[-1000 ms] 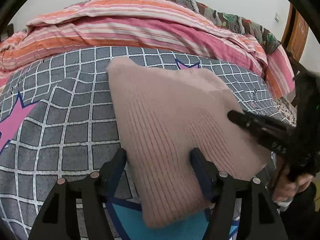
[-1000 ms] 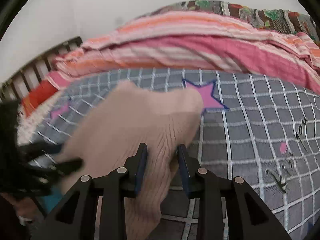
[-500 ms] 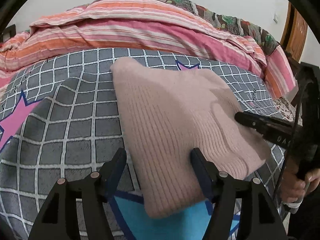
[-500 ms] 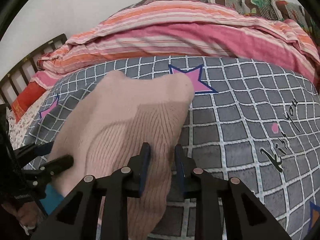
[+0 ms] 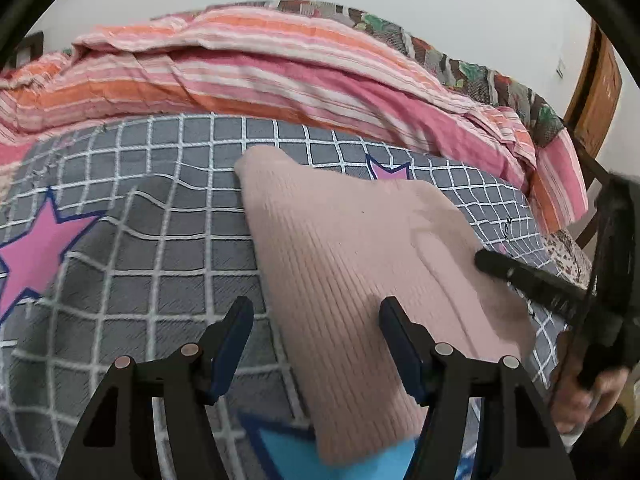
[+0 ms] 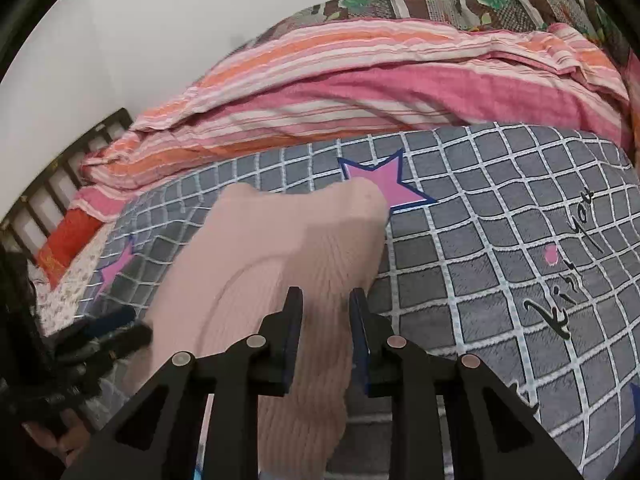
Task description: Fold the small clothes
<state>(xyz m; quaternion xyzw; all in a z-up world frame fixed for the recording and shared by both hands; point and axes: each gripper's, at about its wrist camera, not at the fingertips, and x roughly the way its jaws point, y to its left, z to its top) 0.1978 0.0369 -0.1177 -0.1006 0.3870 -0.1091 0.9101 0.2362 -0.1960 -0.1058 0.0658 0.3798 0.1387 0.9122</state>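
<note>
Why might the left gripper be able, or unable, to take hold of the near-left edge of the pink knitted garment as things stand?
Probably able. The left gripper stands open, its right finger over the pink knitted garment and its left over the checked bedcover, so the edge lies between them. Nothing blocks it; the right gripper grips the other side.

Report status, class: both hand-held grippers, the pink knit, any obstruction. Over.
Left hand-held gripper open, astride pink knit. Right hand-held gripper shut on the knit's edge. Knit lies on checked bedspread. Nothing in the way.

Both wrist views look steeply down, close over the bed (image 5: 160,248), apparently sharing the pink knit (image 5: 352,264).
</note>
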